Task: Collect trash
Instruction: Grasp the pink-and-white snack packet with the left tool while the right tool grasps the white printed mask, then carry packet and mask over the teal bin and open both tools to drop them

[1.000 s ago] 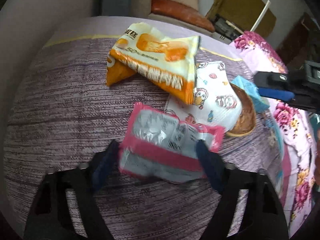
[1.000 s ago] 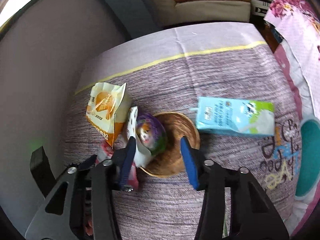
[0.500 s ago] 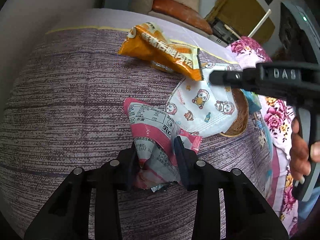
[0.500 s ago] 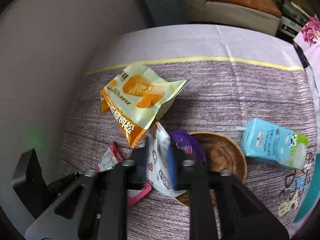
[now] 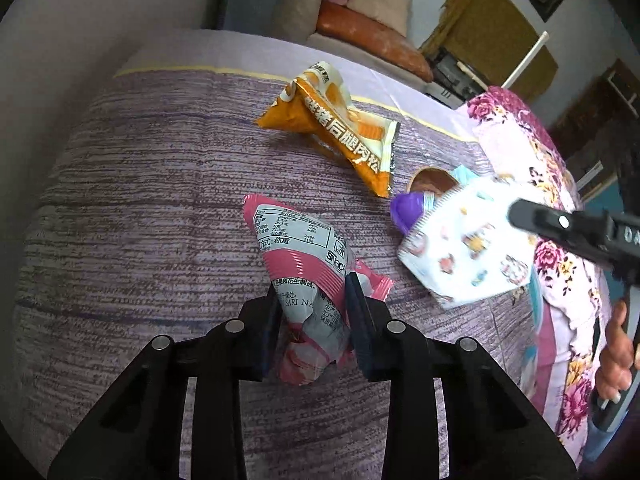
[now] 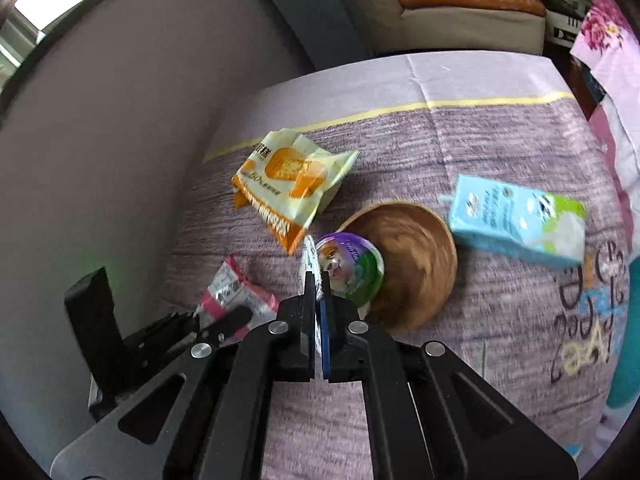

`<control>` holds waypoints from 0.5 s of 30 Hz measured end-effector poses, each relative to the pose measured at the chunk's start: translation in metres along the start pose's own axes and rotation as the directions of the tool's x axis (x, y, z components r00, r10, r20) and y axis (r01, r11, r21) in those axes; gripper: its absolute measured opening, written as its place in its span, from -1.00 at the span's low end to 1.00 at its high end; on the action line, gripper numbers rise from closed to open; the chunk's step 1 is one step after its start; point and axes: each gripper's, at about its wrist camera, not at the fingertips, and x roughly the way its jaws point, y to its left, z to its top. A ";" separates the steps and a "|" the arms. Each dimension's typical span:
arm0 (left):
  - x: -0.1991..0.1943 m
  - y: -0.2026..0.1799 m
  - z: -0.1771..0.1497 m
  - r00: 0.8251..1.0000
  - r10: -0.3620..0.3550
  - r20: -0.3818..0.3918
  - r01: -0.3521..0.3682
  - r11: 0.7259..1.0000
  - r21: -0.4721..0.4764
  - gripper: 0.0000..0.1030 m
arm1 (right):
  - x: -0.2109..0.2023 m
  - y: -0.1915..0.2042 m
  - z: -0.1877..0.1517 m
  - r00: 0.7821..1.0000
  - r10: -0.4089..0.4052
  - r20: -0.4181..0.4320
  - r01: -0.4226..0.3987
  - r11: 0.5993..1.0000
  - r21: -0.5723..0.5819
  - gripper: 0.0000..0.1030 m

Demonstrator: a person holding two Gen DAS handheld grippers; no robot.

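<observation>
A pink and silver snack wrapper stands crumpled between the pads of my left gripper, whose jaws are closing and press on it. It also shows low left in the right wrist view as the pink wrapper. My right gripper is shut on the edge of a white cartoon-printed wrapper, which hangs lifted above the cover. A purple-lidded cup sits right against it. An orange snack bag lies farther back on the purple cover.
A wooden bowl rests behind the cup, and a light blue milk carton lies to its right. A floral quilt borders the purple striped cover on the right. A person's hand holds the right gripper's handle.
My left jaws closed from wide open onto the pink wrapper and squeezed it upright. My right jaws shut on the white wrapper and lifted it off the bowl.
</observation>
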 end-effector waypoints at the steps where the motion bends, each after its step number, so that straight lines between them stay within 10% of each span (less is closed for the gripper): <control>1: -0.002 -0.001 0.000 1.000 -0.001 -0.001 0.001 1.000 0.003 -0.39 | -0.007 -0.004 -0.004 1.000 0.004 0.007 -0.004 1.000 0.008 -0.96; 15: -0.014 -0.067 -0.004 0.999 -0.042 -0.008 0.043 0.994 0.097 -0.38 | -0.086 -0.052 -0.036 0.987 -0.004 0.162 -0.015 0.993 0.116 -0.96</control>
